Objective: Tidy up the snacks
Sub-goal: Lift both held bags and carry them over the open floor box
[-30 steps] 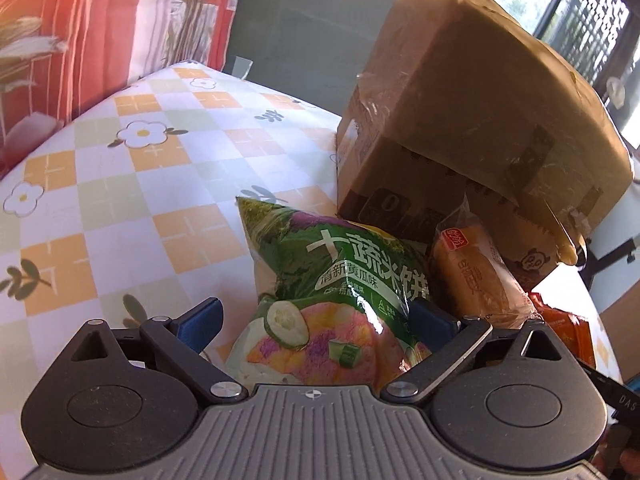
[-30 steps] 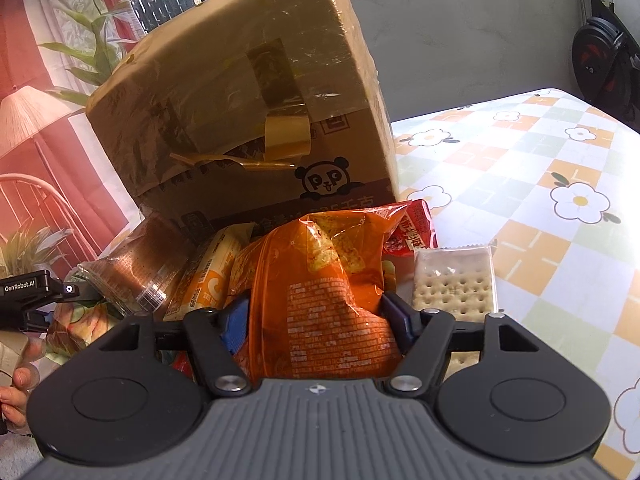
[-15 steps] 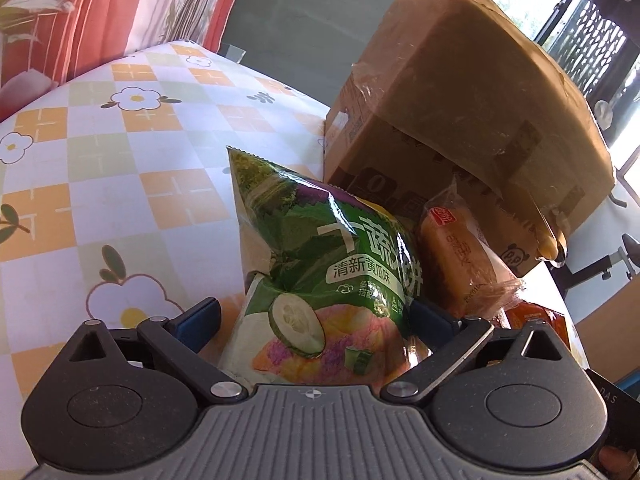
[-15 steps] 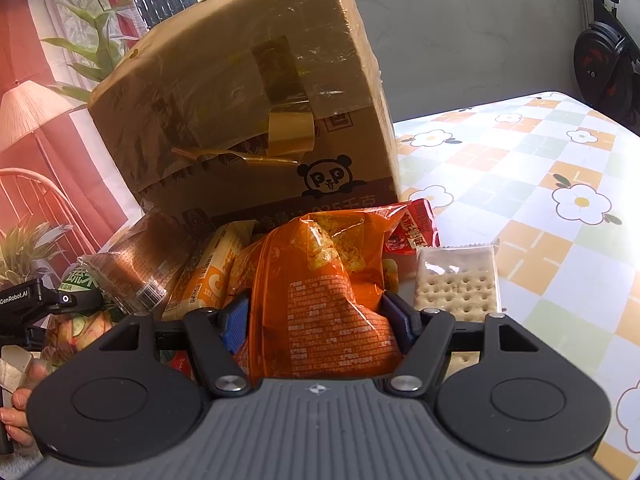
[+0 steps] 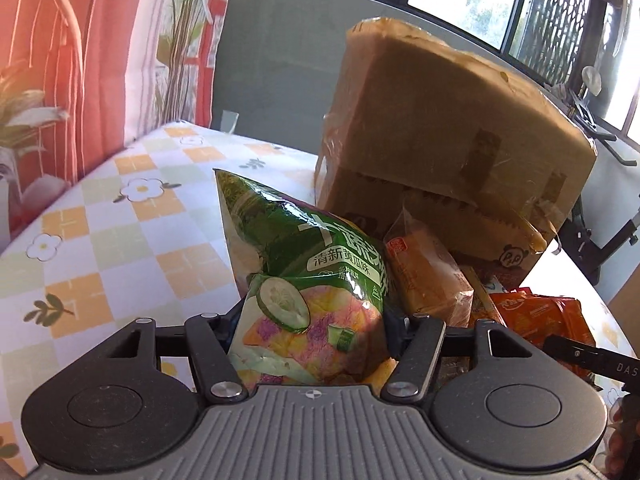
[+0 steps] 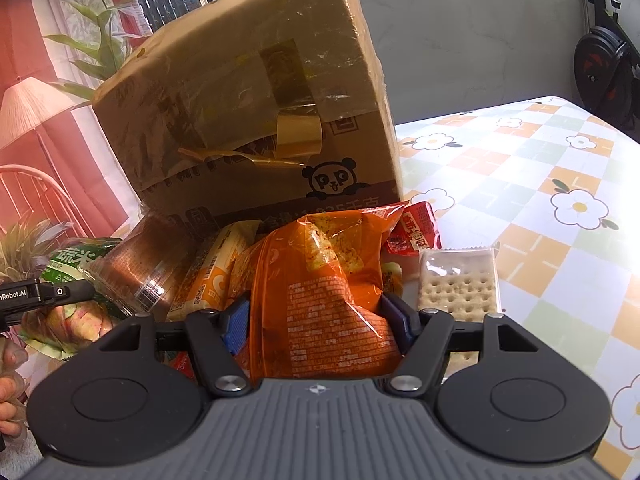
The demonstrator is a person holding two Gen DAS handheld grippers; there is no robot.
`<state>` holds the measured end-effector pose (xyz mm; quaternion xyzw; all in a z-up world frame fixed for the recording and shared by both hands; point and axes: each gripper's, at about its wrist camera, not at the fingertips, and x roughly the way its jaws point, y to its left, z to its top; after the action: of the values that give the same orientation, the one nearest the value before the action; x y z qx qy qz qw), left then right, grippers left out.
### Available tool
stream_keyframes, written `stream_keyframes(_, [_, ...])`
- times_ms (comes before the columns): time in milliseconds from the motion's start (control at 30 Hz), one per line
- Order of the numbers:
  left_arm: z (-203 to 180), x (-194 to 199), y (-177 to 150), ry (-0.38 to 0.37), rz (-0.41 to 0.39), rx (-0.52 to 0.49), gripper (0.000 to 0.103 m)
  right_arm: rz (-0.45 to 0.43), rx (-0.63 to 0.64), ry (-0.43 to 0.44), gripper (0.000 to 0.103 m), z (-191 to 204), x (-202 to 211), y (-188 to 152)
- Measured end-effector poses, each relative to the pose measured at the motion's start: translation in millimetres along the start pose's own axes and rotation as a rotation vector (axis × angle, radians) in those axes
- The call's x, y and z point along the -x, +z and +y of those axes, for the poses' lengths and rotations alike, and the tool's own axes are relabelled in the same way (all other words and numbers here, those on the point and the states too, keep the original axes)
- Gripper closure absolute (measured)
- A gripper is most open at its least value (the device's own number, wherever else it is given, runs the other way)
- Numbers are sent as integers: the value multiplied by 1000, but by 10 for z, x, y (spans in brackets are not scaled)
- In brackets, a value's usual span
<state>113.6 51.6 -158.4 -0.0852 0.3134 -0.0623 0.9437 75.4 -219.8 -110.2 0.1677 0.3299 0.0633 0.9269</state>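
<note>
1. Both tongs grip bags: our left gripper (image 5: 310, 330) has just closed its jaws onto the green cucumber snack bag (image 5: 308, 280), which now tilts up off the tablecloth (image 5: 120, 220).
2. Our right gripper (image 6: 318, 316) stays clamped on the orange snack bag (image 6: 324, 296) before the cardboard box (image 6: 256, 112).
3. We judge both bags ready for sorting.

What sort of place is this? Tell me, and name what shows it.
Most likely a room in a home, perhaps a dining or living area. A table with a flower-print checked cloth holds snack packets beside a cardboard box, a patterned curtain hangs by the window, and an exercise bike stands behind.
</note>
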Motion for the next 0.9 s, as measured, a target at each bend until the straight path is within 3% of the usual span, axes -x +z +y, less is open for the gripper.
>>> stream_keyframes(267, [-11,204,101,35,-34,12,38,-51,9,18,36,74,177,66])
stream_keyframes(533, [-91,509,240,-2,-112,7,37,-123,2,-7,36,61,431,193])
stream_keyframes(900, [-384,846,950,-27,-247,-109,37,-288,16,16,36,140,817,753])
